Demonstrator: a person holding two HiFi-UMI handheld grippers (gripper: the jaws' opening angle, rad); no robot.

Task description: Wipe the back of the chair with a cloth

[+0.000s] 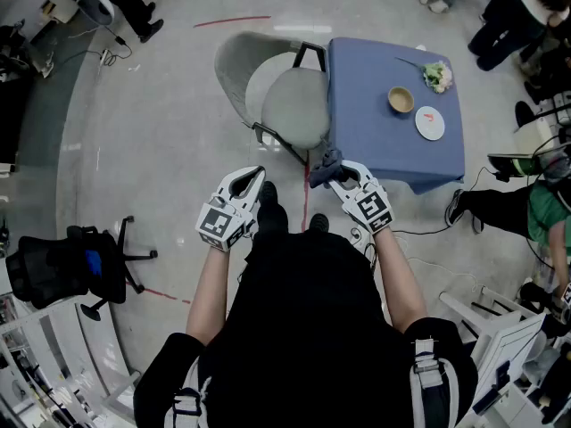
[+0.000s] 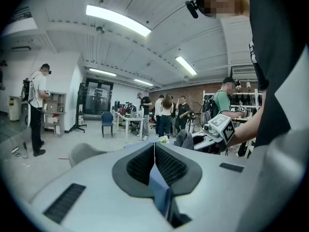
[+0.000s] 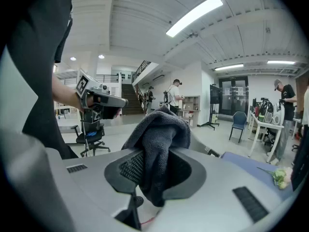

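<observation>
The grey shell chair (image 1: 284, 96) stands on the floor ahead of me, pushed against the blue-covered table (image 1: 375, 141), its curved back (image 1: 232, 65) on the left side. My right gripper (image 1: 339, 173) is shut on a dark grey cloth (image 1: 325, 162), held just below the chair's seat; in the right gripper view the cloth (image 3: 159, 129) bulges up out of the jaws (image 3: 155, 154). My left gripper (image 1: 252, 178) hovers level with it to the left, shut with nothing in it (image 2: 154, 147). The chair back (image 2: 84, 152) shows low in the left gripper view.
On the table sit a bowl (image 1: 401, 100), a plate (image 1: 429, 122) and small flowers (image 1: 435, 76). A black office chair (image 1: 67, 266) stands at the left, white racks (image 1: 500, 328) at lower right. A seated person (image 1: 517, 208) is right of the table, and cables lie on the floor.
</observation>
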